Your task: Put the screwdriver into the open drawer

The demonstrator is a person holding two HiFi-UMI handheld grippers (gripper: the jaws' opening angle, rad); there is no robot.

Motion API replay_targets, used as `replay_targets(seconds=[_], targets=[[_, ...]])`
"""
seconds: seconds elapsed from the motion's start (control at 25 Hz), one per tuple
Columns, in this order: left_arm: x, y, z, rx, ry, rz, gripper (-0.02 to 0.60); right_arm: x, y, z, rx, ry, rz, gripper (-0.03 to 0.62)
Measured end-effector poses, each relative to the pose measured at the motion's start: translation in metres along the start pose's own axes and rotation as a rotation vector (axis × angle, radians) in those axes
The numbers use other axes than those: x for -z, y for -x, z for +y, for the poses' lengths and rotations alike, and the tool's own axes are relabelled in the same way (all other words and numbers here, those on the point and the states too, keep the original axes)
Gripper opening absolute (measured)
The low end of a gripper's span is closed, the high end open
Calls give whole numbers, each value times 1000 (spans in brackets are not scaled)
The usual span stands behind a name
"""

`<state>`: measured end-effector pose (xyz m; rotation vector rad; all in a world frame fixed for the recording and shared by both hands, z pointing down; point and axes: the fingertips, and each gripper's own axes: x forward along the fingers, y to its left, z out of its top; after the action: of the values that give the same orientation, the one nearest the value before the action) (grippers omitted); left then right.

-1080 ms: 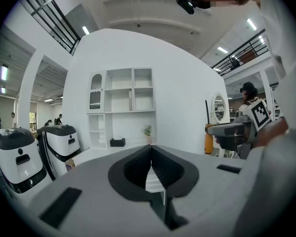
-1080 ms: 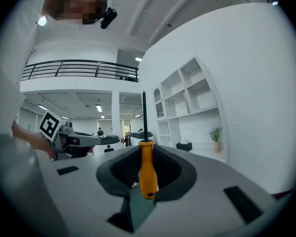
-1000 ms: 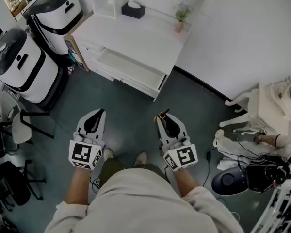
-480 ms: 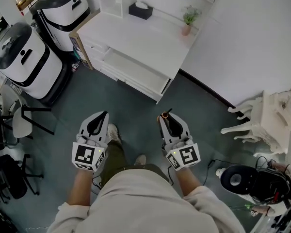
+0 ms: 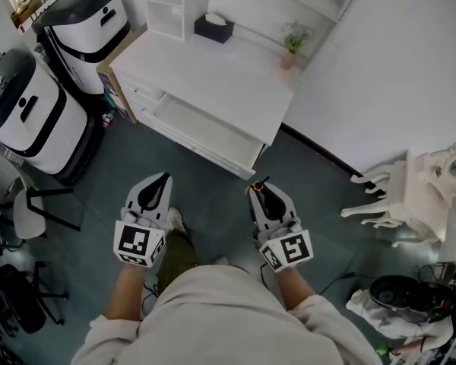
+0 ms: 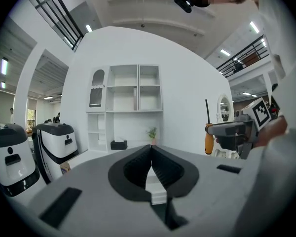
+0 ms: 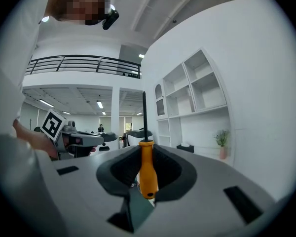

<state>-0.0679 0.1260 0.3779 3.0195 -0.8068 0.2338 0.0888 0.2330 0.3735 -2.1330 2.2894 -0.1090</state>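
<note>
My right gripper (image 5: 258, 186) is shut on the orange handle of a screwdriver (image 5: 256, 185), which stands upright between the pads with its black shaft pointing up (image 7: 146, 171). My left gripper (image 5: 162, 178) hangs beside it, shut and holding nothing; in the left gripper view its tips (image 6: 151, 148) meet. Both are held over the dark floor, short of a white desk (image 5: 213, 63). The desk's drawer (image 5: 207, 129) is pulled open toward me and looks bare inside. From the left gripper view the screwdriver (image 6: 208, 138) shows at the right, in the right gripper (image 6: 228, 130).
Two white-and-black machines (image 5: 24, 105) (image 5: 83, 20) stand at the left, next to the desk. A tissue box (image 5: 213, 27) and a small potted plant (image 5: 292, 42) sit on the desktop. A white ornate table (image 5: 414, 196) is at the right, a chair (image 5: 26, 211) at the left.
Both grippers have moved forward together toward the desk as the person stepped ahead. The open drawer now lies closer in front of them. The screwdriver stays gripped.
</note>
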Motion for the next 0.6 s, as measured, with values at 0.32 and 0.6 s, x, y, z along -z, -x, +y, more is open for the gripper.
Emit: replay_targets(seconds=[0.32, 0.6], targets=[[-10, -60, 72, 56, -15, -3, 5, -8, -79, -22, 61, 5, -2, 77], [-19, -94, 133, 104, -14, 2, 5, -18, -142, -30, 120, 13, 5, 77]])
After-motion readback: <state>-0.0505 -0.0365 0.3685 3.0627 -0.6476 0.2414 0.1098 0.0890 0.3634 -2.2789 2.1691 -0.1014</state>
